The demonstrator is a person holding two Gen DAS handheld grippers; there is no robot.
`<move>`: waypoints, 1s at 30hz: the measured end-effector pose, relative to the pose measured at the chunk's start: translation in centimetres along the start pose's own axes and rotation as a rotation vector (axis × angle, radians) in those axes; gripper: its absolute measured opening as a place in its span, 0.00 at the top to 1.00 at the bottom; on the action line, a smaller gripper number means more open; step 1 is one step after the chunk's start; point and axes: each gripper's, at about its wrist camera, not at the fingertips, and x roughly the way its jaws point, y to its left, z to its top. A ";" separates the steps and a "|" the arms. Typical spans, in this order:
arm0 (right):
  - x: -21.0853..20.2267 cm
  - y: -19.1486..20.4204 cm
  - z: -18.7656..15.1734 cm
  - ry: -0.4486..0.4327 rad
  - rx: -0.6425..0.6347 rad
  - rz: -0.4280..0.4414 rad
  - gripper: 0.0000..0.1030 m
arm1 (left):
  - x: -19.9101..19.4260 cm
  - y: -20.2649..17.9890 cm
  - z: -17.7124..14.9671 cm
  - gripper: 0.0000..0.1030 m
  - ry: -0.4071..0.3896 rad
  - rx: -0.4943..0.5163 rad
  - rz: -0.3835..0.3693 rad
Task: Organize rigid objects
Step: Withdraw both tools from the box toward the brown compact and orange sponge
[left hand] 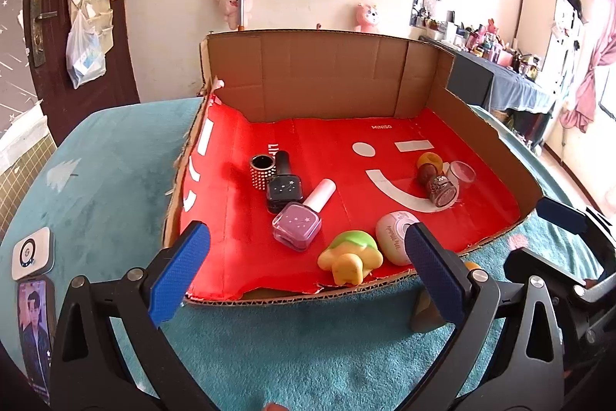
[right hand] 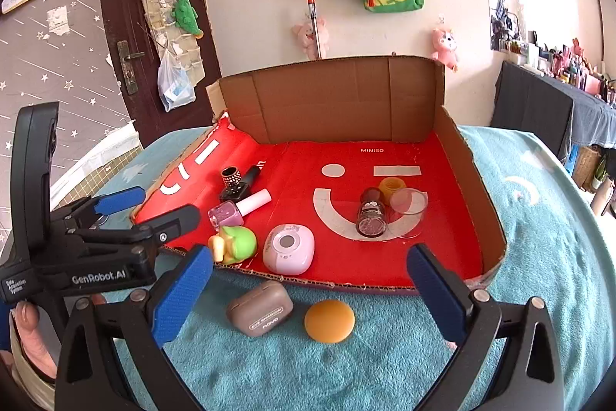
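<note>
Both hand-held grippers, left (left hand: 304,268) and right (right hand: 308,291), hang with jaws apart and empty, so the brown case (right hand: 259,307) and orange disc (right hand: 329,321) probably go into the cardboard tray (right hand: 477,180) next.

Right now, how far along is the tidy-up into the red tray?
Mostly done. Already on the red cardboard tray: studded ring, black polish, pink polish, green turtle toy, white case, glitter jar and clear cup. In hand: nothing; left gripper and right gripper both stand open and empty. Left: brown eyeshadow case and orange disc, both on the blanket before the tray.
</note>
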 end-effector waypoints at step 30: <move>-0.7 -2.1 -5.4 0.086 0.048 -0.045 0.00 | -0.7 -2.7 -5.5 0.00 0.116 0.060 -0.114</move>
